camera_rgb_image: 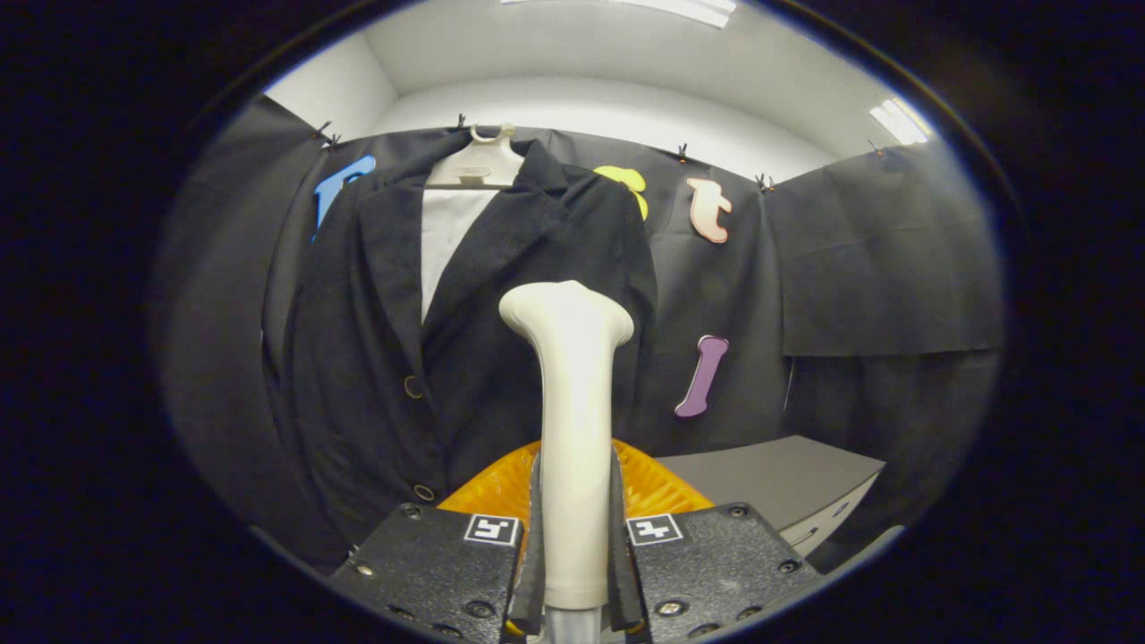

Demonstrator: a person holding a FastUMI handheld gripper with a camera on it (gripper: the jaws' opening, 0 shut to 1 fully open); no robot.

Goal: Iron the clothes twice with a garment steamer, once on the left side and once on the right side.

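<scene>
**Holding steamer up to hanging jacket, pass not yet made**

Gripping the cream plastic garment steamer point(572, 429) by its handle, the gripper point(572, 572) is clenched on it, both fingers point(530, 555) pressing on either side of the shaft. Steamer head is pointing up and forward, sitting in front of the dark navy button-front jacket point(465, 340), over the jacket's right half as seen from the gripper. Cannot tell if the head is touching the cloth or hanging just short.

Jacket is hanging on a white plastic hanger point(479, 165) against the booth wall, white lining showing at the collar.

Doing the step well, as a judgement: keeping the head flat and close to the fabric, starting high near the shoulder, drawing straight down one side slowly, avoiding the buttons point(413, 386), then repeating on the other side.

Containers: an orange ribbed plastic thing point(501, 487) is sitting just beyond the fingers, contents hidden. A grey desk point(787, 474) is standing beyond, drawers shut.
</scene>
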